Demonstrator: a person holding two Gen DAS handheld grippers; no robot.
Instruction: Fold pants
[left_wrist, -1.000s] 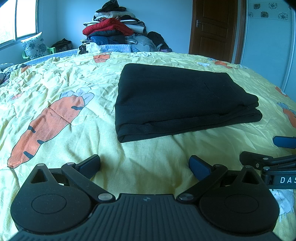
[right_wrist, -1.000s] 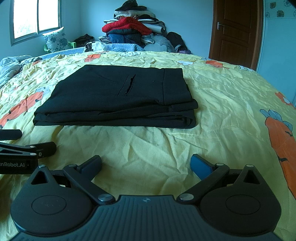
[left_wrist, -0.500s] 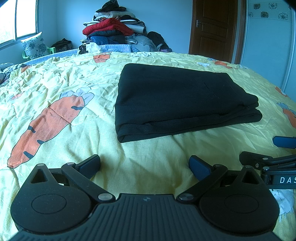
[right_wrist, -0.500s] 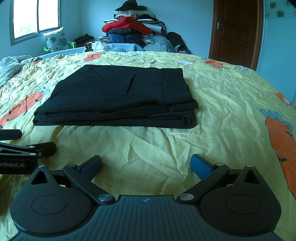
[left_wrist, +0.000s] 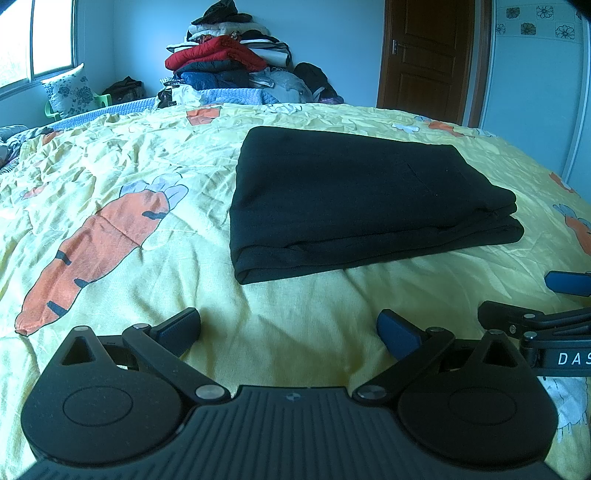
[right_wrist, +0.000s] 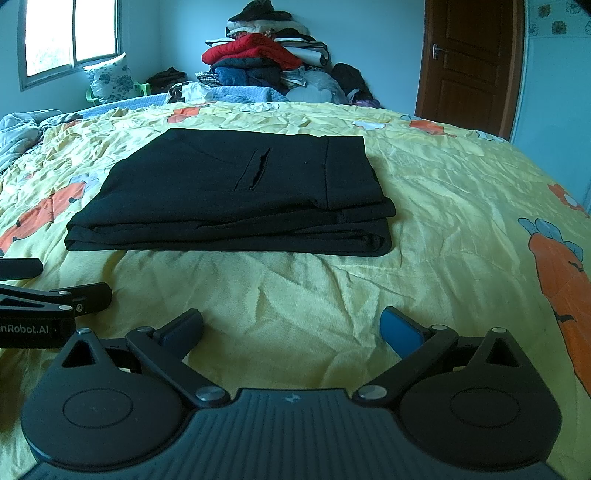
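Black pants (left_wrist: 354, 199) lie folded in a flat rectangular stack on the yellow carrot-print bedspread (left_wrist: 122, 162); in the right wrist view the pants (right_wrist: 236, 199) show a pocket slit on top. My left gripper (left_wrist: 290, 328) is open and empty, low over the bedspread, short of the stack's near edge. My right gripper (right_wrist: 291, 326) is open and empty, also short of the stack. Each gripper shows at the edge of the other's view: the right gripper (left_wrist: 535, 299) and the left gripper (right_wrist: 51, 284).
A pile of clothes and bedding (left_wrist: 225, 70) stands beyond the far edge of the bed. A brown door (left_wrist: 428, 55) is at the back right, a window (right_wrist: 70, 33) and a floral pillow (right_wrist: 109, 79) at the back left.
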